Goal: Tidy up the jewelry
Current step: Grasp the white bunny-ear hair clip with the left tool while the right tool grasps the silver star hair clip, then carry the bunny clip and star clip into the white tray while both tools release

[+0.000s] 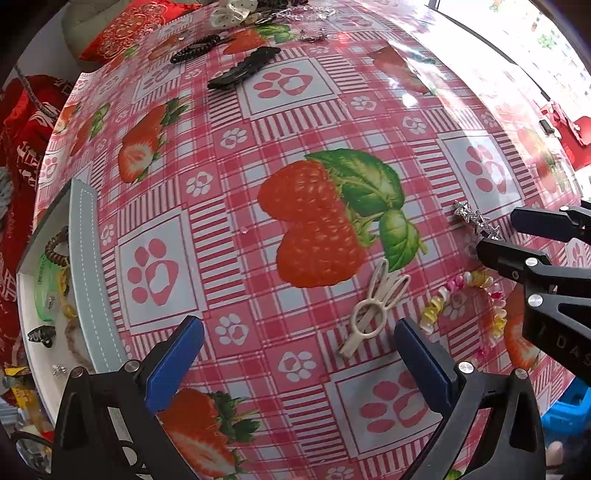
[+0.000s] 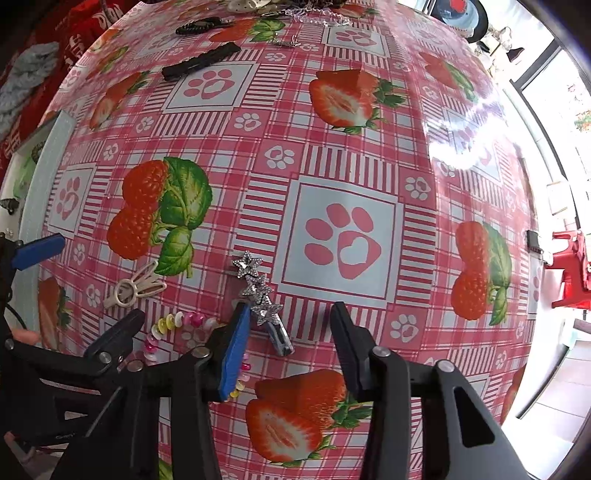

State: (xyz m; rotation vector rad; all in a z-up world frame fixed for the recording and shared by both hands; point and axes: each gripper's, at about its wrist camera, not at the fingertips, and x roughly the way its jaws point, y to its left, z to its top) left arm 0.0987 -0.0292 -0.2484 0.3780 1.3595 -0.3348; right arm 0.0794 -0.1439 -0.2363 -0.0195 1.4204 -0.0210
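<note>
A cream bunny-shaped hair clip [image 1: 373, 312] [image 2: 133, 287] lies on the strawberry tablecloth just ahead of my open left gripper [image 1: 299, 354]. A silver star hair clip [image 2: 260, 301] [image 1: 476, 219] lies between the open fingers of my right gripper [image 2: 291, 332], near its left blue pad [image 2: 236, 354]. A pink and yellow bead bracelet [image 1: 465, 306] [image 2: 184, 328] lies between the two clips. The right gripper also shows in the left wrist view [image 1: 502, 236], and the left gripper shows in the right wrist view [image 2: 85, 291]. An open white jewelry box [image 1: 85, 266] at the left holds several pieces.
Black hair clips [image 1: 243, 68] [image 2: 201, 61], a dark bead bracelet [image 1: 195, 48] and a white bow [image 1: 231, 13] lie at the table's far side. Red cloth [image 1: 22, 155] hangs left of the table. A red stool [image 2: 569, 269] stands off the right edge.
</note>
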